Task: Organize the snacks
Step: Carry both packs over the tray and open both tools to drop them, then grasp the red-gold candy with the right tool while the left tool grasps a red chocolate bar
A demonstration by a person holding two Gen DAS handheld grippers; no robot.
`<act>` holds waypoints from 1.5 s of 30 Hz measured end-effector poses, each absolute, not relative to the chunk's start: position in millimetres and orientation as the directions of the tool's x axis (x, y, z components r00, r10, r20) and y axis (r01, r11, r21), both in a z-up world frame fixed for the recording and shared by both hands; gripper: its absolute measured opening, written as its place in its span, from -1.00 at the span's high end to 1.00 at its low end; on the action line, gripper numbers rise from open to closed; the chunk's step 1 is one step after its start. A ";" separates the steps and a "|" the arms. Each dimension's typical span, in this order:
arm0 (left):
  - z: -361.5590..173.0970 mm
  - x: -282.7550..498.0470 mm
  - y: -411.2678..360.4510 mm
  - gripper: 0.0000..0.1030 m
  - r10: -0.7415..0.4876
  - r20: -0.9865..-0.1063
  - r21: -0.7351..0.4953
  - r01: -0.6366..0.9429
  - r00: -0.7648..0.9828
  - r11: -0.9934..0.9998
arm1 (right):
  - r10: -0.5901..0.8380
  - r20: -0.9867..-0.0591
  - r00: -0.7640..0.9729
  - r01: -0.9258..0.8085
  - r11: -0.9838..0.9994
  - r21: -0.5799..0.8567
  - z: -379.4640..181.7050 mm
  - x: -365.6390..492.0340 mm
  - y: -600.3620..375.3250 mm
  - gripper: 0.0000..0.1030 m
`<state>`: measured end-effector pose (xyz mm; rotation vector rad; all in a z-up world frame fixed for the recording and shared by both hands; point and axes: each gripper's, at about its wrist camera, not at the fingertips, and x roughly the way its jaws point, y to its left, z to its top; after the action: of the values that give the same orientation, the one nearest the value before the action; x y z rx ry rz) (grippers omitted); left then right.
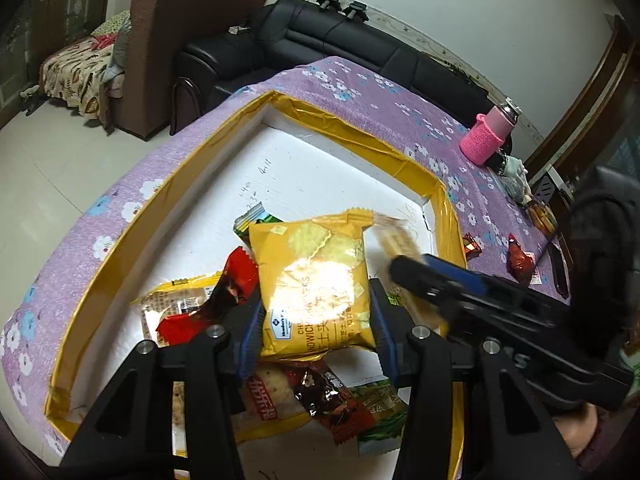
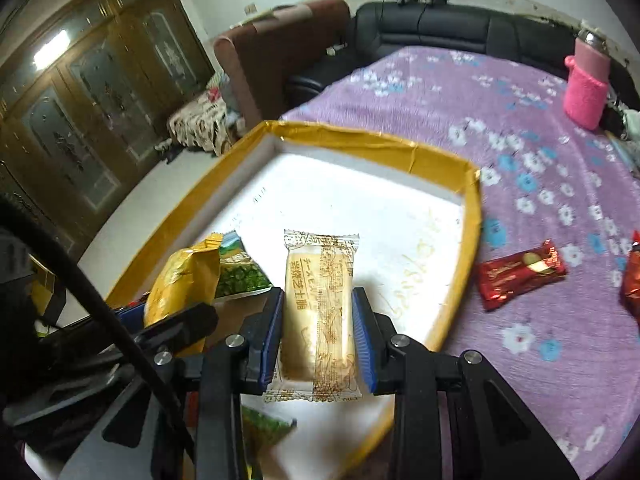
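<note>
My left gripper (image 1: 316, 312) is shut on a yellow sandwich-cracker pack (image 1: 316, 276) and holds it over the white tray (image 1: 280, 168) with the gold rim. Below it in the tray lie several snack packs, among them a red wrapper (image 1: 224, 296) and a green pack (image 1: 380, 412). My right gripper (image 2: 318, 320) is shut on a clear-wrapped pale biscuit bar (image 2: 320, 304), also above the tray (image 2: 360, 184). In the left wrist view the right gripper (image 1: 404, 264) comes in blurred from the right. The cracker pack (image 2: 180, 284) and a green pack (image 2: 240, 272) show left of the bar.
The tray sits on a purple flowered cloth (image 2: 520, 160). Red snack wrappers (image 2: 520, 272) lie on the cloth right of the tray, as does a red wrapper (image 1: 520, 260). A pink-sleeved bottle (image 2: 586, 80) stands far right. A black sofa (image 1: 320, 40) and a brown armchair (image 1: 180, 40) lie beyond the table.
</note>
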<state>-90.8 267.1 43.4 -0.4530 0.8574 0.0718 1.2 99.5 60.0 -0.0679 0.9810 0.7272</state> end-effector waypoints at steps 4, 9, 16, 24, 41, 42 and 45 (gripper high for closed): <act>42.5 -90.1 266.6 -0.01 -0.137 -0.743 -0.363 -0.222 0.655 0.905 | 0.508 -0.791 0.339 -0.576 0.778 0.252 52.2 5.4 106.6 0.33; 45.8 -92.3 264.3 -0.11 -0.141 -0.741 -0.362 -0.214 0.657 0.907 | 0.536 -0.771 0.343 -0.544 0.783 0.303 52.9 8.1 100.3 0.30; 64.1 -104.9 254.2 -0.29 -0.086 -0.710 -0.333 -0.224 0.699 0.916 | 0.564 -0.714 0.414 -0.534 0.786 0.311 79.6 -7.5 74.6 0.30; 92.2 -131.1 216.4 -0.74 0.042 -0.644 -0.201 -0.221 0.764 0.954 | 0.537 -0.646 0.542 -0.513 0.821 0.252 103.0 -43.8 35.0 0.23; 122.9 -178.7 139.5 -0.74 0.167 -0.522 0.018 -0.186 0.836 0.982 | 0.459 -0.586 0.668 -0.400 0.885 0.238 113.7 -97.0 -30.3 0.12; 123.1 -179.6 138.1 -0.74 0.169 -0.523 0.022 -0.186 0.835 0.982 | 0.459 -0.583 0.671 -0.400 0.886 0.237 114.0 -99.7 -32.1 0.11; 124.4 -183.1 136.9 -0.74 0.167 -0.527 0.018 -0.185 0.833 0.983 | 0.459 -0.575 0.677 -0.400 0.886 0.236 115.6 -105.1 -36.3 0.10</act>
<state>-183.1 136.9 124.4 -0.0337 0.5550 0.1865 -105.1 -36.3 115.6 0.0939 0.6709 0.4833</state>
